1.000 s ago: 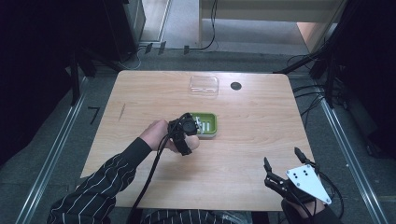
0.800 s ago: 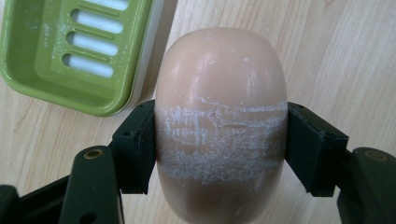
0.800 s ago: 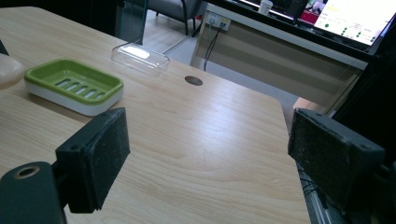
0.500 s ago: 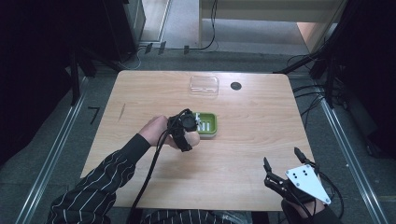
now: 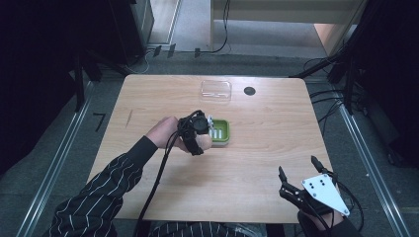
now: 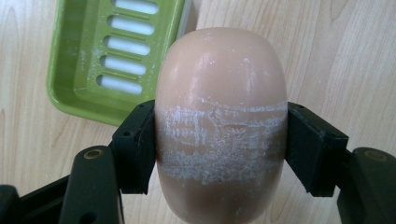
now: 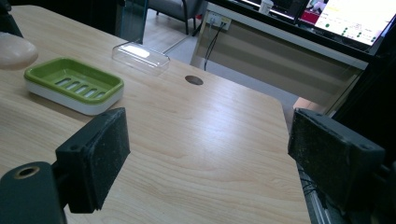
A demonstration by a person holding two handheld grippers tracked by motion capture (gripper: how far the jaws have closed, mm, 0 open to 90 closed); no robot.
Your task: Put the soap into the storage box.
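The smooth beige oval soap bar (image 6: 220, 126) is sitting clamped in the left gripper (image 6: 219, 144), just beside the green slotted plastic soap dish (image 6: 116, 56) on the wooden table (image 5: 257, 163); the right gripper (image 7: 210, 158) is gaping wide near the table's edge

A light wooden table (image 5: 276, 163) with rounded corners is standing on a grey floor (image 5: 375, 163). Metal rails (image 5: 353, 140) are running along the floor on both sides of the table. Beyond the table's far edge, cables (image 5: 220, 47) are trailing before a pale desk (image 7: 280, 56), with lit screens (image 7: 355, 18) glowing above it.
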